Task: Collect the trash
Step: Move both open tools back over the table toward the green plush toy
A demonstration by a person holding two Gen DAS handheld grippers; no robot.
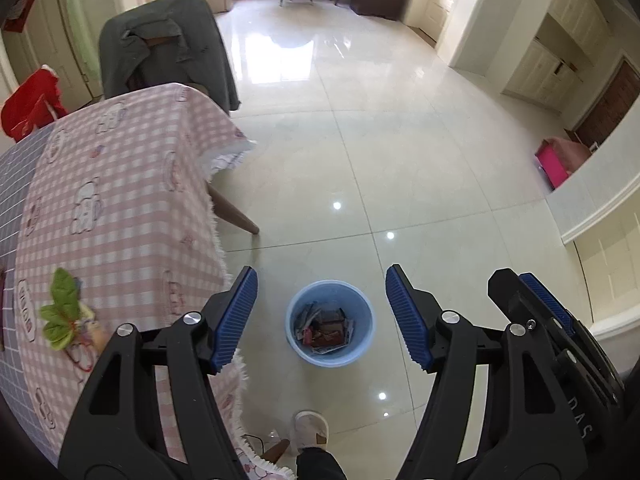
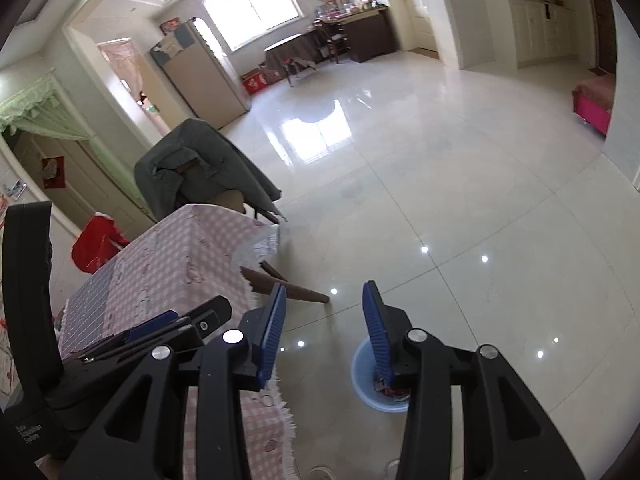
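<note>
A light blue bin [image 1: 329, 323] stands on the tiled floor beside the table, with several wrappers [image 1: 326, 330] lying inside it. My left gripper [image 1: 322, 312] hangs above the bin, open, with nothing between its blue pads [image 1: 236, 320]. My right gripper [image 2: 325, 330] is open and empty too, just left of the bin [image 2: 370, 394], whose near side is hidden behind its right finger [image 2: 378, 334]. In the left wrist view the right gripper [image 1: 532, 304] shows at the right edge. A green wrapper [image 1: 62, 310] lies on the pink checked tablecloth [image 1: 120, 200].
The table's wooden leg [image 1: 236, 210] slants out to the floor. A chair draped with a grey garment [image 1: 168, 48] stands behind the table. A person's slippered foot [image 1: 310, 432] is close to the bin. A pink box [image 1: 554, 160] sits by the right wall.
</note>
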